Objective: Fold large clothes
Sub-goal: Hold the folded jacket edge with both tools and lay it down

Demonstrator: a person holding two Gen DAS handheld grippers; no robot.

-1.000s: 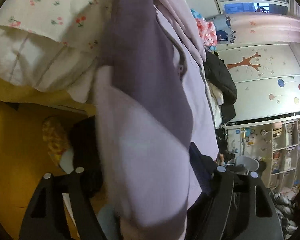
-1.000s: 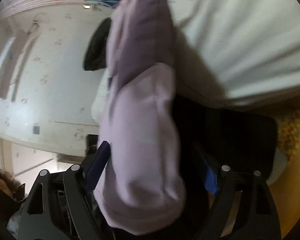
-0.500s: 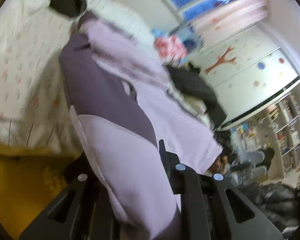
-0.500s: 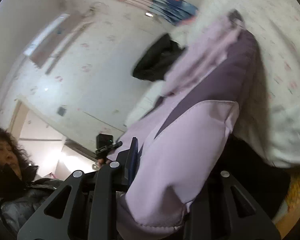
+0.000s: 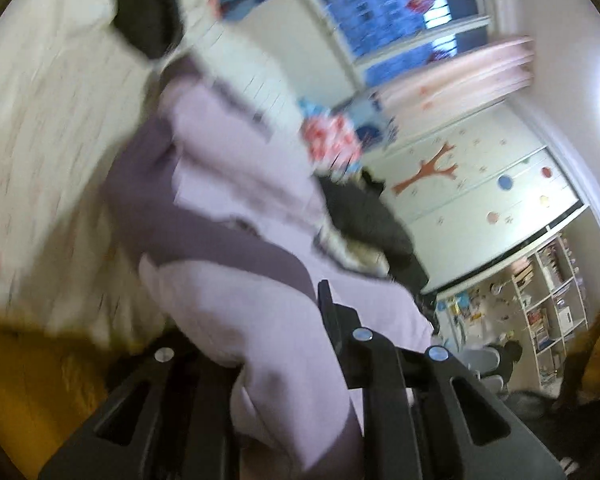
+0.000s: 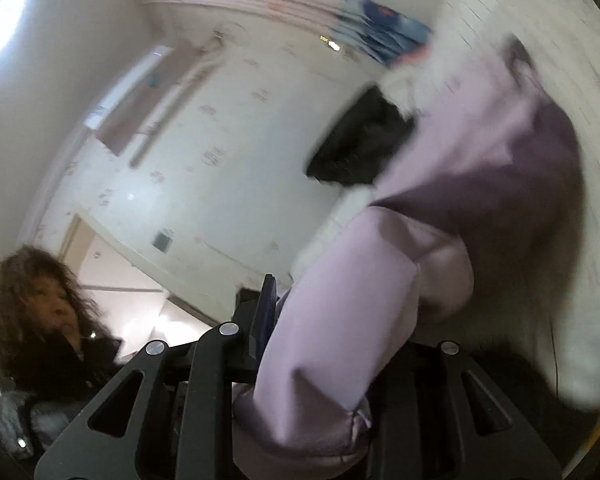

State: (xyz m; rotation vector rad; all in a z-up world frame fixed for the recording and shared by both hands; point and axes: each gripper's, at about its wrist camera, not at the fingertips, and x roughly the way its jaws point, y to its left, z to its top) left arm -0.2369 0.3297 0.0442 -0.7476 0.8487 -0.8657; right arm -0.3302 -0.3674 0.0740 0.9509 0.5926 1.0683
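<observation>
The two-tone lilac and purple padded jacket (image 5: 236,240) is stretched from the bed (image 5: 48,128) at 10 o'clock down between the left gripper (image 5: 260,344) fingers at 6 o'clock. A black garment (image 5: 372,224) is set at 3 o'clock of it. In the right wrist view the jacket (image 6: 440,240) is pinched by the right gripper (image 6: 340,344).

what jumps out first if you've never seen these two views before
The lilac and purple garment fills the middle of both views, bunched between the fingers of the left gripper and of the right gripper. Behind it lies a pale bed with a black garment on it, and a curly-haired person watches from the right view's lower left.
</observation>
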